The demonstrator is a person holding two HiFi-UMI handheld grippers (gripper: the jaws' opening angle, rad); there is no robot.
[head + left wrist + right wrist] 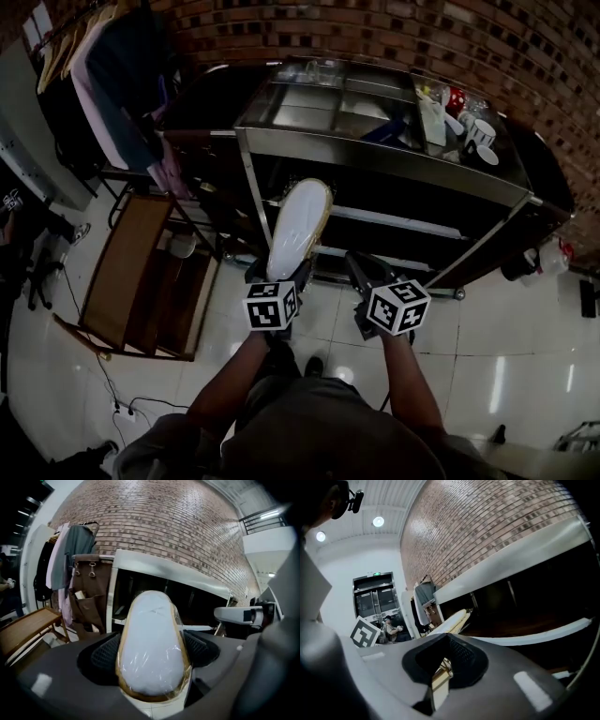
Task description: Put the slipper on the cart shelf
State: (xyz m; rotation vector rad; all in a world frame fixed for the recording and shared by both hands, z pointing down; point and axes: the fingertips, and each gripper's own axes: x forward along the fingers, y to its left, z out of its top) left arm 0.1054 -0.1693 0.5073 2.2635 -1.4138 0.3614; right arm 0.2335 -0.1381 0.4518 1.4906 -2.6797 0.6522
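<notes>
- Brick wall [375, 28] backs the scene in the head view, with white tiled floor [506, 337] below. A metal cart [375, 155] stands against the wall. Its top tray carries cups and bottles too small to identify further. Left of the cart are hanging garments [103, 84] and a wooden stand [122, 272].
- Head view, tools: the left gripper [281, 274] holds the slipper [298, 225] by its heel end, toe pointing at the cart. The slipper is in the air before the cart's left side, near the shelf [403, 223] but not lying on it. The right gripper [361, 270] is just beside the left one, apart from the slipper.
- Left gripper view: the jaws stand wide, with both pads [105, 656] pressed against the slipper's sides. The slipper is white, tan-edged and wrapped in clear film. The cart's dark open front lies beyond it.
- Right gripper view: the jaws are drawn close, with only a thin slit between them and nothing gripped. The slipper [452, 620] shows edge-on ahead, with the left gripper's marker cube [364, 631] to its left. A seated person [391, 627] is far behind, by glass doors [375, 602].
</notes>
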